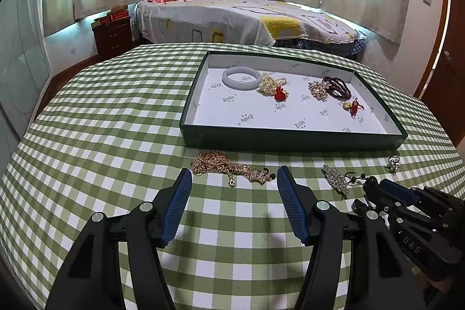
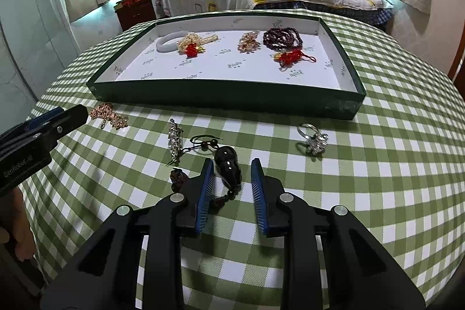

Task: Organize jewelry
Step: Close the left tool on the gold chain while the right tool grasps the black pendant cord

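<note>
The right tongs (image 2: 232,164) straddle a glossy black gourd-shaped pendant (image 2: 229,166) lying on the green-checked bench (image 2: 377,179). The pendant's long axis runs roughly along the fingers, away from the camera, so the blue pads (image 2: 205,193) close across its narrow width. The gap looks open, with the left pad close against the pendant and daylight on the right side; I judge no grip is made yet. Its black cord (image 2: 203,140) loops ahead of the tips toward the tray (image 2: 226,99), and a beaded tail disappears under the left finger. The left tongs (image 1: 234,179) hang open and empty, pointing at a gold chain necklace (image 1: 223,167) just ahead. A crystal brooch (image 2: 174,140) and a ring (image 2: 314,140) lie beside the pendant. The right hand is clearly nearer the pendant.
</note>
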{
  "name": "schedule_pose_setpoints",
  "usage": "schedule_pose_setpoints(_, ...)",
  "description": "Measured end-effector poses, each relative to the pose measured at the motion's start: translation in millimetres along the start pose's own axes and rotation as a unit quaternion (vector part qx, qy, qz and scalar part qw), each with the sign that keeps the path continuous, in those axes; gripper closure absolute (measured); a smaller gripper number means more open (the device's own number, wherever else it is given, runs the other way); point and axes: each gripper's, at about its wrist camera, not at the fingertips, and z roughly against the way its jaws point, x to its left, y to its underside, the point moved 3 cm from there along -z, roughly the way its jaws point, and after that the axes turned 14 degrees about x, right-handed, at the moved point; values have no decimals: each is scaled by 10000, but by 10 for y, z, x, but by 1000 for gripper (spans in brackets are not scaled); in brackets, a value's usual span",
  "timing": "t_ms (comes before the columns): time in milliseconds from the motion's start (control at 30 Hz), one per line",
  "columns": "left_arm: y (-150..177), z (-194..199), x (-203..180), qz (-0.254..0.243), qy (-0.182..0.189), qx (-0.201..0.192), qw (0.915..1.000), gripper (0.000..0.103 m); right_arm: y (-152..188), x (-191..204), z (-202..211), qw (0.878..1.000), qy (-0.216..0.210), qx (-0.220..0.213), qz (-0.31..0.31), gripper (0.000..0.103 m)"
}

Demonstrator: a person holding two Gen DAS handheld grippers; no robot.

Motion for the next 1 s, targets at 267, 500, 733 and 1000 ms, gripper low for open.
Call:
schedule_pose_setpoints(267, -5, -67, 10, 10, 0, 78, 10000, 43, 15, -52, 23, 10000, 29, -53, -28, 88)
schedule_pose_setpoints(500, -16, -133, 78, 76, -26, 151, 9999, 43, 19, -109, 45, 9999, -6, -77, -66, 88)
schedule_pose_setpoints(733, 0, -219, 123, 91, -83, 258, 9996, 43, 20, -138, 34, 9999, -50, -85, -102, 88)
schedule_pose_setpoints(1000, -102, -317, 155, 143, -136, 305, 9993, 43, 6, -162, 14, 9998, -107, -97, -115, 88)
